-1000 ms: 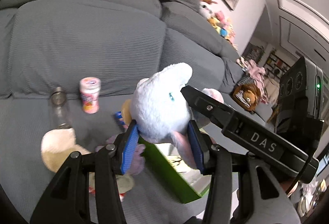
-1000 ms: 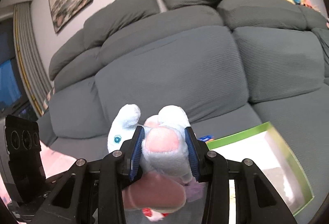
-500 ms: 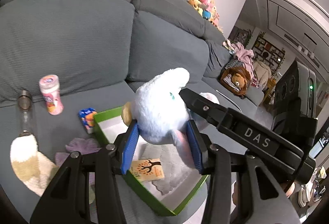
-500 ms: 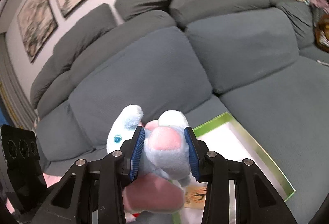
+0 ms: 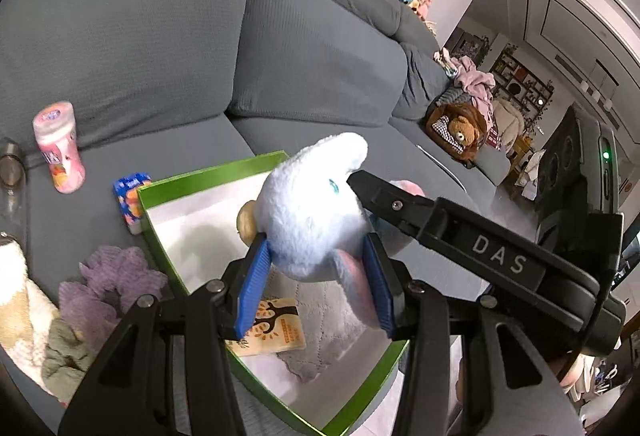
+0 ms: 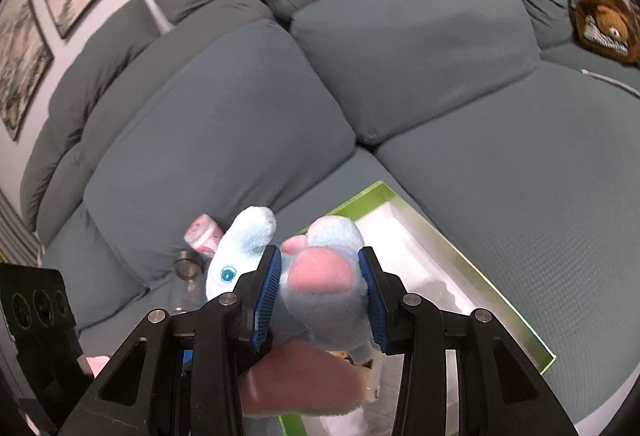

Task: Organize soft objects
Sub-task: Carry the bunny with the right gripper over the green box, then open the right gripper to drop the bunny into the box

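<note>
Currently both grippers clamp one blue plush, held above the green box on the sofa seat. The left gripper has its blue fingers closed partway against the plush's lower body, the pads pressing into the fur on both sides. The right gripper is likewise closed partway on a pink-lined ear or limb of the plush, with its fingers tight against it.

Inside the box lie a grey quilted cloth and a small card printed with a tree; the rest of its white floor is bare. Just left of the box, a small blue packet touches its wall. Farther left of the box, a pink canister stands upright against the backrest, beside a metal-capped bottle. At the box's near-left corner rest a lilac scrunchie, an olive cloth and a cream fluffy item. Well beyond the box, a brown bear sits at the sofa's far end.
</note>
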### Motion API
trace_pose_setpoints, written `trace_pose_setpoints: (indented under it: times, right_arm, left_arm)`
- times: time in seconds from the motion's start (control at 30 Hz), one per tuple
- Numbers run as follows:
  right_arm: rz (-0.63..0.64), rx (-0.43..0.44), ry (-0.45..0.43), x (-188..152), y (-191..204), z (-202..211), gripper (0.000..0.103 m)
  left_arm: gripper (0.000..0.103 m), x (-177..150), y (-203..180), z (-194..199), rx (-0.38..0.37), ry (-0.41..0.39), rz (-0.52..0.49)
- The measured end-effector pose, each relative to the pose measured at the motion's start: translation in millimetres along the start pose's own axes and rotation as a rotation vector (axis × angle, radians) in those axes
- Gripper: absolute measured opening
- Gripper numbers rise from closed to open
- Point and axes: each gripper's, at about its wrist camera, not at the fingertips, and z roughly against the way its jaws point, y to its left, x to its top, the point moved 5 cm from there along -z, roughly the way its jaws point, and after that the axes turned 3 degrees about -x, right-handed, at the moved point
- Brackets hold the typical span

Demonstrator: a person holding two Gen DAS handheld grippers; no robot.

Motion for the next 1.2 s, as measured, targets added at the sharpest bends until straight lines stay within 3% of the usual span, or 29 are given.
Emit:
trace_pose_setpoints:
  times: [0.63,0.77,0.93,1.07,1.2]
  right_arm:
    - [-0.069,-0.141,0.121,-11,-37,-23,0.043]
    - [-0.076,-0.131,0.123,-11,-38,-24,0.046]
    - [-0.076,-0.073,0.103,-11,-34,-20,0.057]
    - [-0.076,-0.077,0.073,-8,-32,-13,0.07]
    - [-0.077,-0.039,0.038,-4,-24,-5,0.075]
  left_arm:
    - [0.047,-15,1,-36,0.006,0.115,0.065]
    - [0.049,-15,1,-28,0.046,0.105,0.068]
    - [0.064,-14,-3,-9,0.086,0.068,0.058]
    - [0.068,-15,1,16,0.169,0.05,0.07]
    - [0.074,-12,9,50,0.278,0.04,0.081]
